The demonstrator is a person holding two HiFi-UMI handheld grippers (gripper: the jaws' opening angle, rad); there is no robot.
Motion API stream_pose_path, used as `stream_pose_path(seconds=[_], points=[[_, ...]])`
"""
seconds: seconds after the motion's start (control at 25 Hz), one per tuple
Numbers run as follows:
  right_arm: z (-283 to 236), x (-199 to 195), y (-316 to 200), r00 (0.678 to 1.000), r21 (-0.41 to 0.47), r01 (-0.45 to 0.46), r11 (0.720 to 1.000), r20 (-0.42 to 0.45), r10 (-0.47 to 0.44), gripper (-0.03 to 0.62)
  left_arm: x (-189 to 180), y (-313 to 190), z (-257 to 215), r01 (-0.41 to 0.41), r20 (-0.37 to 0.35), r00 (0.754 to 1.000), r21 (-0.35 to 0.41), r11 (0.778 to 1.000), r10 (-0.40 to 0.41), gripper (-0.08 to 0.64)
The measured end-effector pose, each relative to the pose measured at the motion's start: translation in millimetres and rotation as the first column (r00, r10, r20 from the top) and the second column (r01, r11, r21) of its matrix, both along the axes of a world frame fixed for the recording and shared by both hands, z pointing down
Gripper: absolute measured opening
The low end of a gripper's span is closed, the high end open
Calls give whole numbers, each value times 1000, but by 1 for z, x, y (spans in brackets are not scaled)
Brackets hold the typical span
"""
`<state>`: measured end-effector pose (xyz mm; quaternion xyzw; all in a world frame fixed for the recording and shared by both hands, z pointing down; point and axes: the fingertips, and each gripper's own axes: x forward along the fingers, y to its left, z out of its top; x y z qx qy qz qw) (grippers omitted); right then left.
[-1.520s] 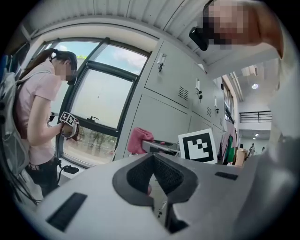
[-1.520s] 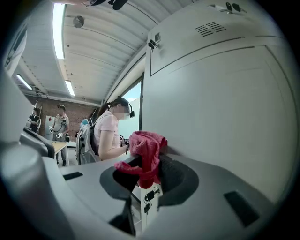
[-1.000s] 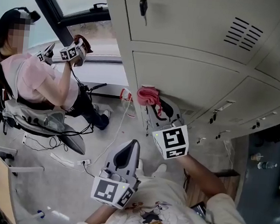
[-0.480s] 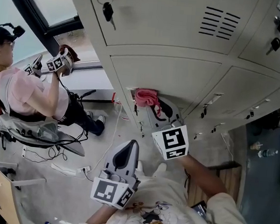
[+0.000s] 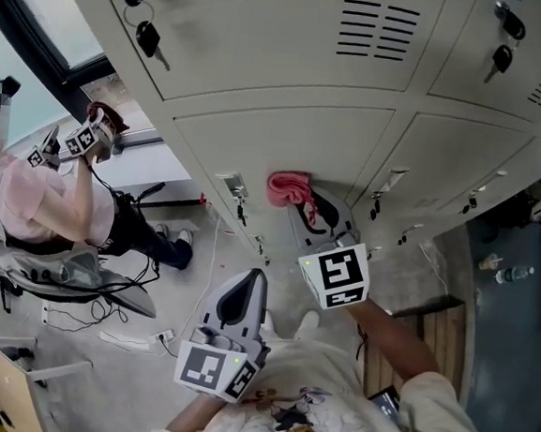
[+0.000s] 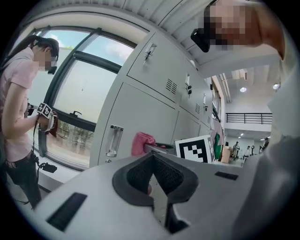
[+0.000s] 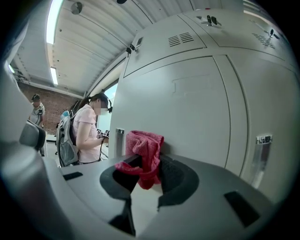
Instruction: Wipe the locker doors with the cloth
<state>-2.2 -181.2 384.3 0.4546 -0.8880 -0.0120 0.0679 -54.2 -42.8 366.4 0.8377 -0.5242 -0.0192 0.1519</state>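
Right gripper view: my right gripper (image 7: 147, 164) is clamped on the bunched pink cloth (image 7: 145, 143), which stands lengthwise from the jaws and points at the grey locker door (image 7: 192, 103). My left gripper (image 6: 152, 163) is closed and empty.

Pink cloth (image 7: 146, 149) clamped in right hand-held gripper (image 7: 142, 172), held against grey locker door (image 7: 197, 108), person (image 7: 86, 136) in pink shirt at left

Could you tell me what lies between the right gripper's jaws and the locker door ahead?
The pink cloth, clamped in the right gripper, bunches up before the locker door; the right gripper view shows it best.
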Motion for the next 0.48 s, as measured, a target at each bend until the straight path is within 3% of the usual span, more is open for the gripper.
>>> stream_pose_path(seconds=[0.48], points=[[3, 50, -4, 996, -6, -88, 996, -15, 88, 101, 29, -12, -3, -91, -1, 996, 10, 996, 91, 6]])
